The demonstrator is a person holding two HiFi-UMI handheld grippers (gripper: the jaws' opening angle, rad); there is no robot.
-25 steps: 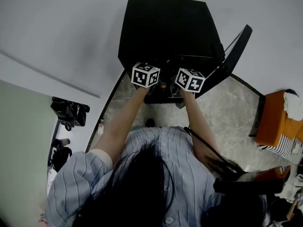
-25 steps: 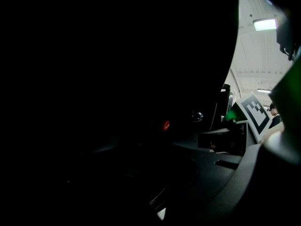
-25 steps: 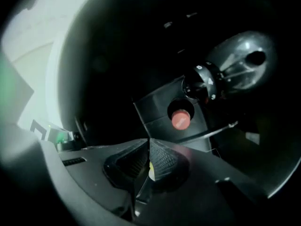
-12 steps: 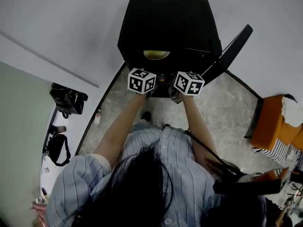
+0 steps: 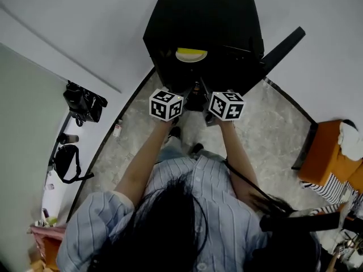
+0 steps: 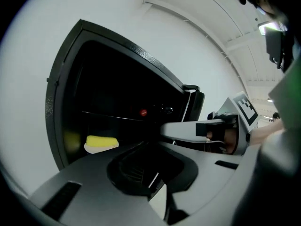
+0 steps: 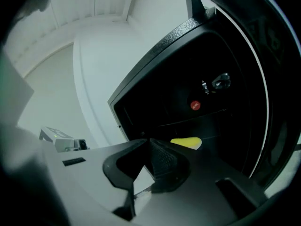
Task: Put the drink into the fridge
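A yellow item with a white underside is lying inside the fridge, close to its open front. Whether it is the drink cannot be told. A small red spot is showing on the dark inner wall of the fridge, above the item. The door is standing swung out at the fridge's right side as the head view shows it.

The left tongs and the right tongs are hanging side by side just in front of the fridge's opening, both pointing into it. The left tongs are clenched with nothing between them. The right tongs are clenched too, and are carrying nothing.

A person in a striped shirt is standing before the fridge with both arms reaching toward it.

The black fridge is standing on a pale marbled floor with its back to a plain grey-white wall. Left of the fridge, black bags are lying along the foot of the wall. Well to the right of the fridge, an orange box is sitting on the floor with a white cloth on top.
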